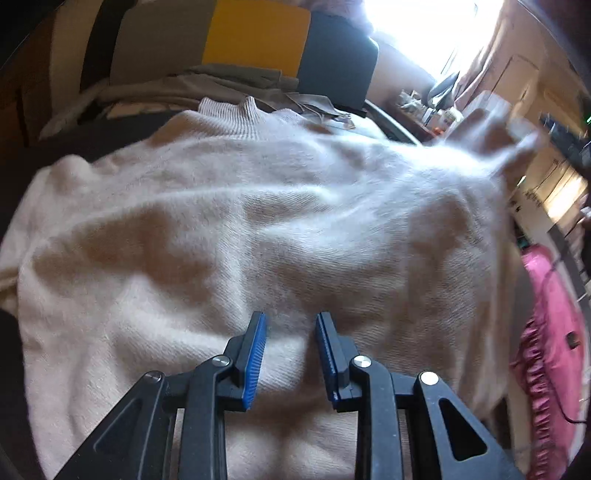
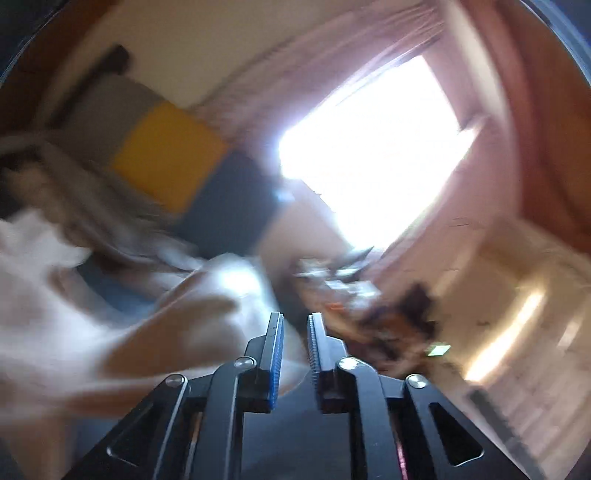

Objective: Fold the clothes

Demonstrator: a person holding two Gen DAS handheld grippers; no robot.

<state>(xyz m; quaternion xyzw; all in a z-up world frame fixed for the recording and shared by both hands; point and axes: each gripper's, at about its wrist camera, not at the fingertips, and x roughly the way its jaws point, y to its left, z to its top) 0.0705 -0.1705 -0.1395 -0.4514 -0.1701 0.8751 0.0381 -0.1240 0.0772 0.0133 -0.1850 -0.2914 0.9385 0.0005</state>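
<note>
A cream knit sweater (image 1: 258, 221) lies spread out, its ribbed collar (image 1: 229, 118) at the far side. My left gripper (image 1: 291, 321) hovers open just above the sweater's lower body, with nothing between its blue pads (image 1: 255, 354). At the right, one sleeve (image 1: 491, 147) is lifted off the surface and blurred. In the heavily blurred right wrist view, that sleeve (image 2: 207, 317) runs from the left into my right gripper (image 2: 295, 325). Its jaws stand close together, with cream fabric in the gap low down.
A backrest with grey, yellow (image 1: 255, 33) and dark panels stands behind the collar, with grey-brown clothes (image 1: 221, 81) piled against it. A pink ruffled cloth (image 1: 546, 332) lies at the right. A bright window (image 2: 369, 158) and a cluttered shelf (image 1: 424, 107) are beyond.
</note>
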